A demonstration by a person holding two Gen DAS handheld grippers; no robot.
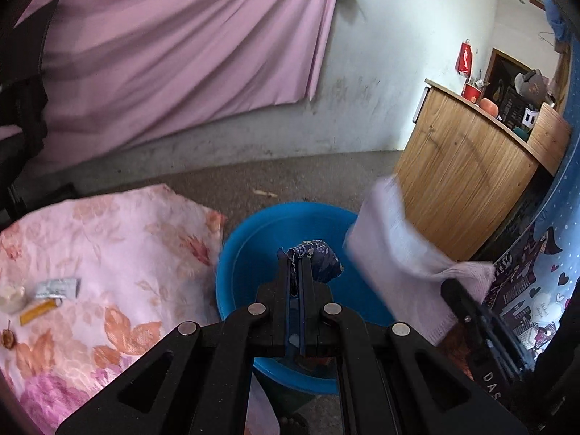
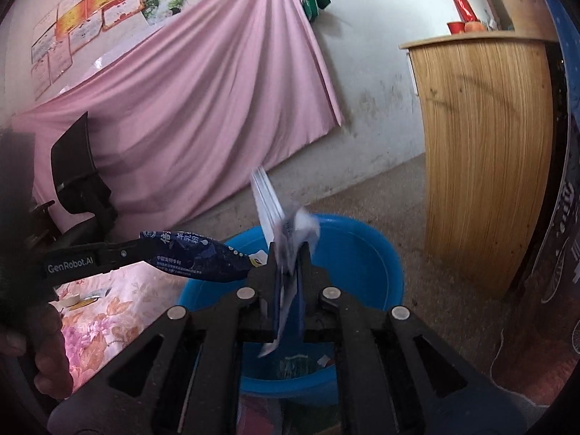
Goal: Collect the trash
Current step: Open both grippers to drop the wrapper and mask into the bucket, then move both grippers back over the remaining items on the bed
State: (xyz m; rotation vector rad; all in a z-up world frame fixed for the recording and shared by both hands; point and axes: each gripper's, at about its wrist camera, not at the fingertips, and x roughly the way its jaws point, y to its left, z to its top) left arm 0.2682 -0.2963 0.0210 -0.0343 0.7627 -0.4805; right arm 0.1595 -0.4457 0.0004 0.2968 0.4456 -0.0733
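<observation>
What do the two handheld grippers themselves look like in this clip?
Both the left gripper and right gripper are matte black plastic, with triangular cut-outs in the linkage arms, round silver pivot pins and blue-lined fingers. The left one carries white "GenRobot.AI" lettering on its side. No cables or sleeves show.

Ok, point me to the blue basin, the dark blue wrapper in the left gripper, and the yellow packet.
blue basin (image 2: pixel 366 253): right wrist view, inner wall.
dark blue wrapper (image 1: pixel 320 261): left wrist view, crumpled end beyond fingers.
yellow packet (image 1: pixel 36 312): left wrist view, its middle, on the floral cloth.
</observation>
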